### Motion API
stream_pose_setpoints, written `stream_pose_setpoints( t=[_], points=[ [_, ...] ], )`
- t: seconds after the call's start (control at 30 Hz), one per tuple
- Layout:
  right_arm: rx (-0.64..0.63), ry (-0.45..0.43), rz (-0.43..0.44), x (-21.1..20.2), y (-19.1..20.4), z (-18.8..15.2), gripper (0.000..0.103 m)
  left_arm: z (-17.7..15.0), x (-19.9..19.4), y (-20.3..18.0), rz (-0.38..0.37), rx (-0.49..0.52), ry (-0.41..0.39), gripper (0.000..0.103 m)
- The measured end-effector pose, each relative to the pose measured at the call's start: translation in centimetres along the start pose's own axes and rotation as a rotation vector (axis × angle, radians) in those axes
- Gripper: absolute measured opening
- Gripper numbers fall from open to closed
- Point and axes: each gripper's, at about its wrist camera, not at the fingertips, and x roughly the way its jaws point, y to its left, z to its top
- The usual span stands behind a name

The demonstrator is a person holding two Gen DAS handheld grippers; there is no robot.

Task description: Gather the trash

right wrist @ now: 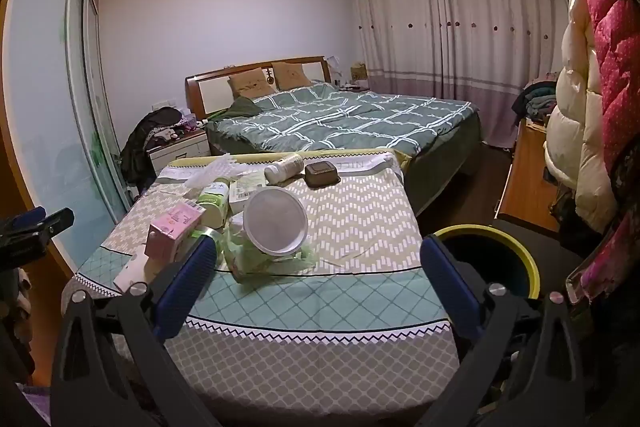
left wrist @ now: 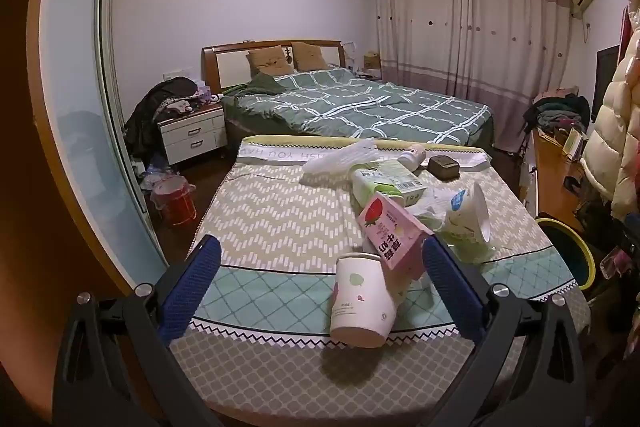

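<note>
Trash lies on a cloth-covered table [left wrist: 272, 227]: a white cup with fruit print [left wrist: 362, 301] on its side, a pink milk carton [left wrist: 390, 233], a green-and-white carton [left wrist: 384, 183], a white paper bowl [left wrist: 470, 217] tipped over on green plastic, a white bottle [left wrist: 412, 155] and white foam netting [left wrist: 344, 159]. My left gripper [left wrist: 320, 259] is open above the table's near end, with the fruit-print cup between its fingers, untouched. My right gripper [right wrist: 316, 259] is open and empty, just short of the bowl [right wrist: 274, 219]. A yellow-rimmed bin [right wrist: 492, 255] stands right of the table.
A dark square box [right wrist: 320, 173] sits at the table's far end. Behind it is a bed [right wrist: 340, 123] with a green quilt. A wooden desk [right wrist: 528, 179] and hanging coats [right wrist: 580, 131] are on the right, a nightstand [left wrist: 192, 135] and red bucket [left wrist: 176, 203] on the left.
</note>
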Motion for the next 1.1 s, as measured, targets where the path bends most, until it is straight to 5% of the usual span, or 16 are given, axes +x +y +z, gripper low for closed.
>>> stream_pose_setpoints(
  t=[1.1],
  points=[
    [-0.002,0.017,-0.003,0.9,0.2,0.0,0.097,0.1,1.3,-0.2,0.003,0.022,0.031,0.099]
  ],
)
